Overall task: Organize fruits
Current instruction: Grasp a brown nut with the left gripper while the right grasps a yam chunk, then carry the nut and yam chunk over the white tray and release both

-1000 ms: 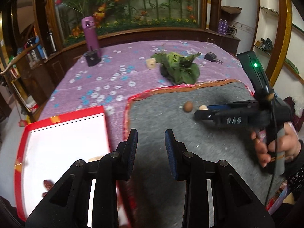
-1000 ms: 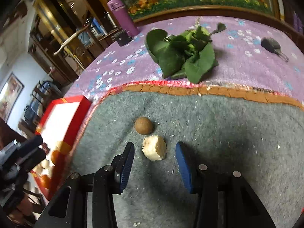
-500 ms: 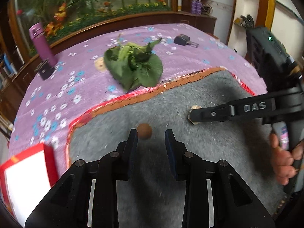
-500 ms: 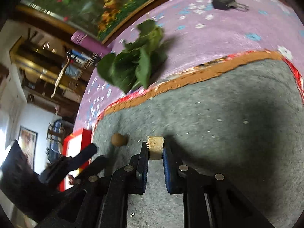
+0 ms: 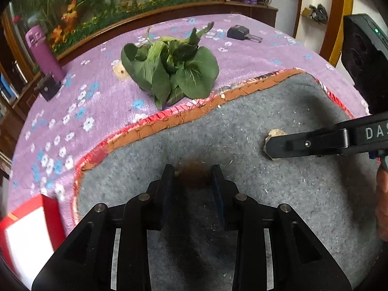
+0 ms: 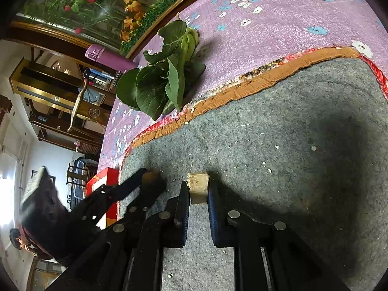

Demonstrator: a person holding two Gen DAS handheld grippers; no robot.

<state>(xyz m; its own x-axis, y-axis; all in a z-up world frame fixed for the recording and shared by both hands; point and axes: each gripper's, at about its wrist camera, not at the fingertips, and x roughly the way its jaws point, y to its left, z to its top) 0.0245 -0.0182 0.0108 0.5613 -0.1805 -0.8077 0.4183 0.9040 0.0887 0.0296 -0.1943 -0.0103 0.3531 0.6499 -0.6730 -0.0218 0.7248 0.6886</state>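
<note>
A small round brown fruit point(image 5: 194, 178), blurred, lies on the grey mat point(image 5: 278, 206) between the fingers of my left gripper point(image 5: 192, 177). The pads stand on either side of it without visibly pressing, so that gripper is open. My right gripper point(image 6: 197, 188) is shut on a pale cut fruit chunk point(image 6: 198, 181) resting on the mat. In the left wrist view the right gripper point(image 5: 269, 145) reaches in from the right, the chunk point(image 5: 276, 132) peeking behind its tip. The right wrist view shows the left gripper point(image 6: 145, 184) around the brown fruit point(image 6: 150, 175).
A red-rimmed white tray point(image 5: 29, 230) sits at the left, off the mat. On the purple flowered cloth behind lie leafy greens point(image 5: 174, 72), another pale piece point(image 5: 120, 70), a car key point(image 5: 240, 32), a purple bottle point(image 5: 43, 51) and a small black object point(image 5: 48, 87).
My left gripper swung from beside the tray across the mat until its fingers straddle the brown fruit. My right gripper closed on the pale chunk and rolled.
</note>
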